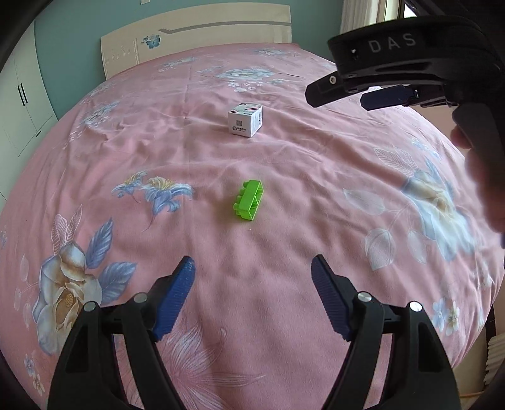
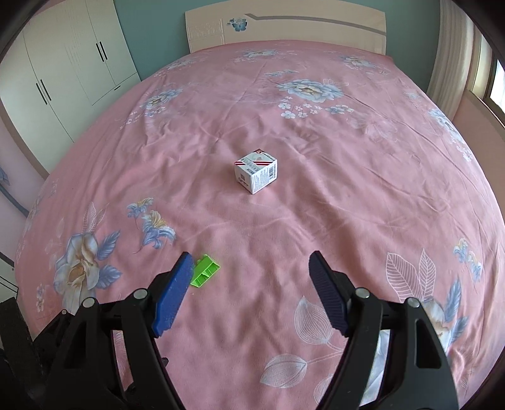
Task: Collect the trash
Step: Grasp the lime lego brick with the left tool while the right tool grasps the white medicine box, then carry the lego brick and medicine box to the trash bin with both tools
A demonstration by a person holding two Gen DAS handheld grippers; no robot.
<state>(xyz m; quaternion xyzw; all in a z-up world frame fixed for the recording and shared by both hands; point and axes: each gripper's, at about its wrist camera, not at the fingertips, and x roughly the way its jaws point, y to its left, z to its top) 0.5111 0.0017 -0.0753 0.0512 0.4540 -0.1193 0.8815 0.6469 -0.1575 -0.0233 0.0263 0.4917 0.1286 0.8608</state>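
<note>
Pink floral bedspread: bearing two items. Small white carton is sitting nearer the headboard; green toy brick is lying on its side, closer in. Left gripper and right gripper are hovering above the bedspread, jaws wide, gripping nothing.

You have one small white cardboard box with printed labels and one bright green plastic building brick lying on one bed spread with a pink floral sheet. You hold two black grippers with blue pads, one left gripper and one right gripper. One cream headboard stands behind, and one white wardrobe.
</note>
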